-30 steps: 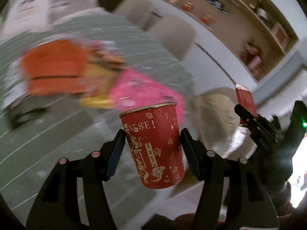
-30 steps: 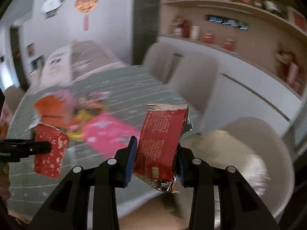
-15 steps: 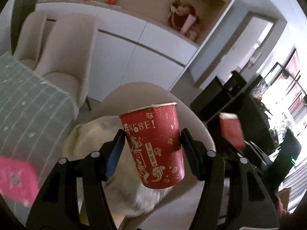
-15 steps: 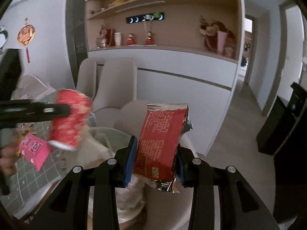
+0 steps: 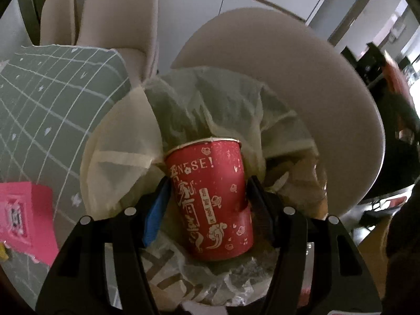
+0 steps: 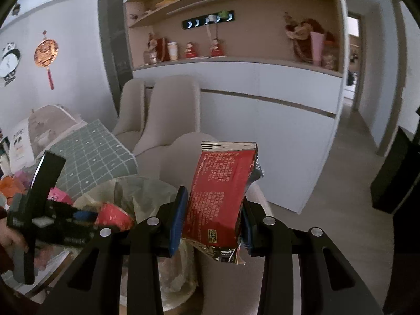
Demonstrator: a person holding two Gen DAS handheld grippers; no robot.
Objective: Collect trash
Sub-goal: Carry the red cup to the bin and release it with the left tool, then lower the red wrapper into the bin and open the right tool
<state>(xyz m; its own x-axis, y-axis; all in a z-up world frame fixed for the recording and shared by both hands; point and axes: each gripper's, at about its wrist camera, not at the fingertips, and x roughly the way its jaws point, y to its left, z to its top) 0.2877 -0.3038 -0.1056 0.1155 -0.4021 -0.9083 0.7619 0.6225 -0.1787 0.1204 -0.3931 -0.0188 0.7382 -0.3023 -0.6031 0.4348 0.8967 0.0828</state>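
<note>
While your left gripper (image 5: 207, 199) points steeply down, its two pads are pressed against the sides of a red paper cup (image 5: 210, 199), which stands upright between them with its rim away from you. White and gold print on the cup reads "NESE!" near the top, above a column of large Chinese characters and a small slanted label too fine to read, with cloud and music-note doodles around them. That cup hangs directly over the open mouth of a trash bag (image 5: 231, 105), whose pale translucent plastic is bunched around crumpled wrappers lower down. A round beige chair (image 5: 302, 60) sits just behind the bag, and a green checked tablecloth (image 5: 52, 92) with a pink packet (image 5: 23, 215) on it lies to the left. Your right gripper (image 6: 212, 218) is clamped on a red snack wrapper (image 6: 223, 197), which stands upright between the pads; its back is covered in small Chinese print you cannot make out, with a small yellow logo near the bottom edge. From that side, the wrapper is held just beside and to the right of the bag, not over its opening.
</note>
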